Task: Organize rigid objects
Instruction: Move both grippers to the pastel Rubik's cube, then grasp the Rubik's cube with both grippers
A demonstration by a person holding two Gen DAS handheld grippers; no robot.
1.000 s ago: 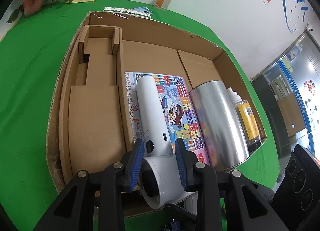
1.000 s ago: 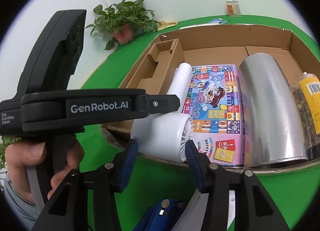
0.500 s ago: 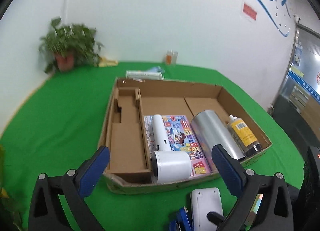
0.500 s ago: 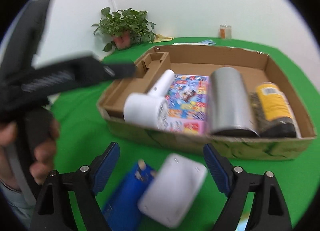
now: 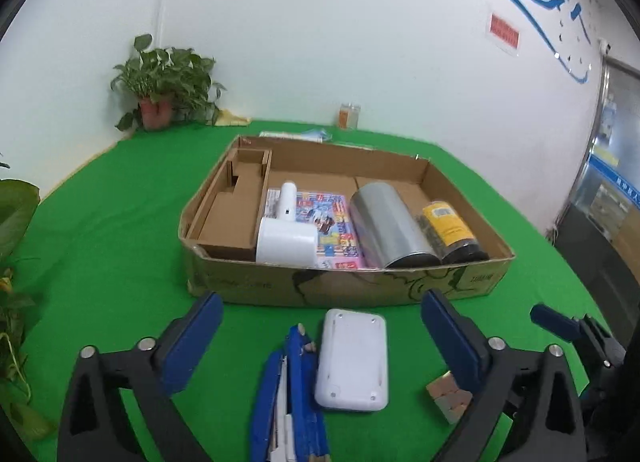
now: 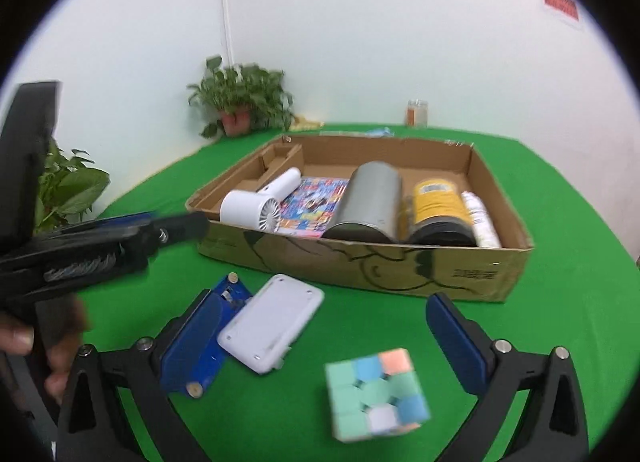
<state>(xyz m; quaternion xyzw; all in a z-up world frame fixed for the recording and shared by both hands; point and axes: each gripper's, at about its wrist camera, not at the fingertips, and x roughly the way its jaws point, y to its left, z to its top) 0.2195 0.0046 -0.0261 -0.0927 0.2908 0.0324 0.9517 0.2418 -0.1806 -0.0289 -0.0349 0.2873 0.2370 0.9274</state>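
The green tabletop [image 5: 100, 242] carries the cardboard box [image 5: 344, 286] ahead of both tongs, the white hair dryer [image 5: 286, 240] lying inside. Left tongs [image 5: 322, 336] gape wide and empty over a white device [image 5: 352, 358]; right tongs [image 6: 322, 336], just opened wide, frame a cube [image 6: 376, 394].

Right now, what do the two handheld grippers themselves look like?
Both match: the left gripper and right gripper have black plastic triangular finger frames with silver screws and flat blue pads. From the right wrist view, the left one's black body is too blurred to read any marking.
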